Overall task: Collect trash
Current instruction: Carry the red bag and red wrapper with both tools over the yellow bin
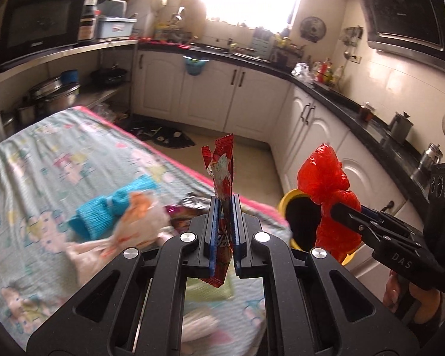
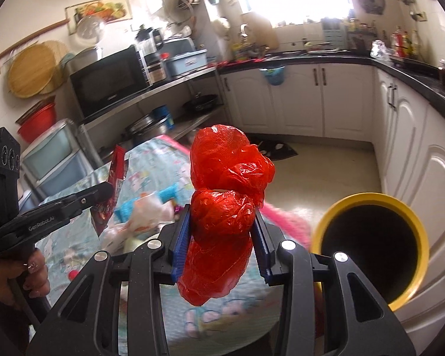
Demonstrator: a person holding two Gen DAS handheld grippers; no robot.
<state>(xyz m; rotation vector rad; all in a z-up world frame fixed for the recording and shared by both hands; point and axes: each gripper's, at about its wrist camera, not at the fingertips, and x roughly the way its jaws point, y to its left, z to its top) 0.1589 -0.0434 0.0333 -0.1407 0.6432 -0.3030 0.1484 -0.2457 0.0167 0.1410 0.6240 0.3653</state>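
On the table, under its patterned cloth, a blue roll lies near the right edge, with a white-and-orange bag touching it on the right and a dark wrapper just beyond, close to the pink-trimmed edge. The left gripper is clenched on a red wrapper, which stands upright between the pads above that edge; its lower end hangs out below the fingers. To the right, the right gripper grasps a crumpled red bag, its pads pressed on the bag's middle. A hand holds the left tool's grip. The bin, yellow-rimmed with a dark inside, stands on the floor just beside the table's right edge, near white cabinets.
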